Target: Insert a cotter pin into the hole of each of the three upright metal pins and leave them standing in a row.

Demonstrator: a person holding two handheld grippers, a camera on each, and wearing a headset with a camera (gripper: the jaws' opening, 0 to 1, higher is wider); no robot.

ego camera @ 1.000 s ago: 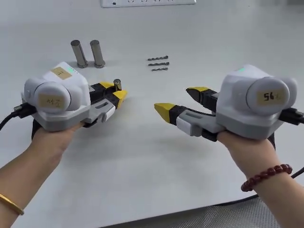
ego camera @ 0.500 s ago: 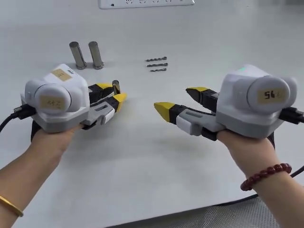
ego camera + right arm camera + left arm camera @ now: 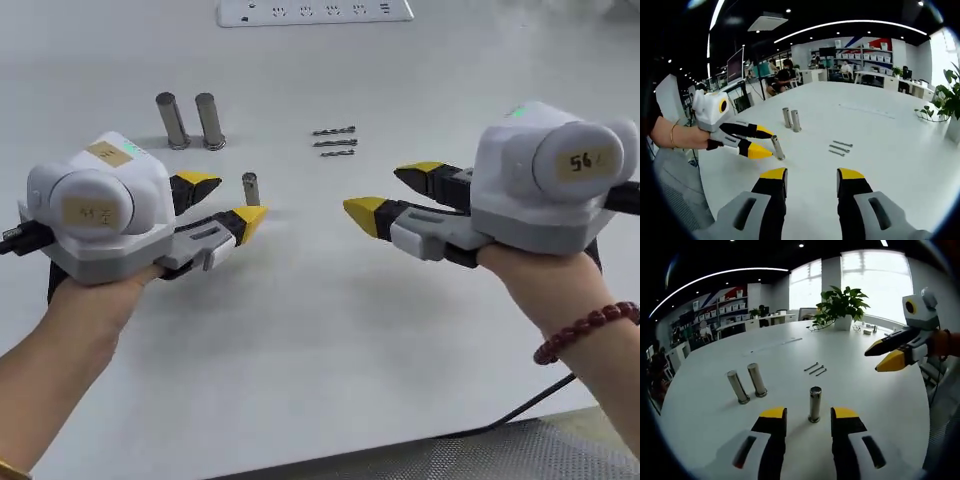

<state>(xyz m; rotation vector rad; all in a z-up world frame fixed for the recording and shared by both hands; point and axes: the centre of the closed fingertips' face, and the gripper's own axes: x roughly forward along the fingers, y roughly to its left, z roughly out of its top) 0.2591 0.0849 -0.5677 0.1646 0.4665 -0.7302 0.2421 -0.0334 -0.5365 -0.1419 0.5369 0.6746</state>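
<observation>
Pin between open jaws

One metal pin [image 3: 250, 188] is seen standing left of the middle, between the spread jaws of the left gripper [image 3: 225, 197], not touched. Two more pins [image 3: 210, 120] are stood upper left. Three cotter pins [image 3: 335, 142] are laid upper middle. The right gripper [image 3: 392, 190] is held open and empty at the right.

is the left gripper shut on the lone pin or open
Open. The left gripper has its jaws spread on either side of the upright metal pin, with a clear gap between the pin and each jaw.
</observation>
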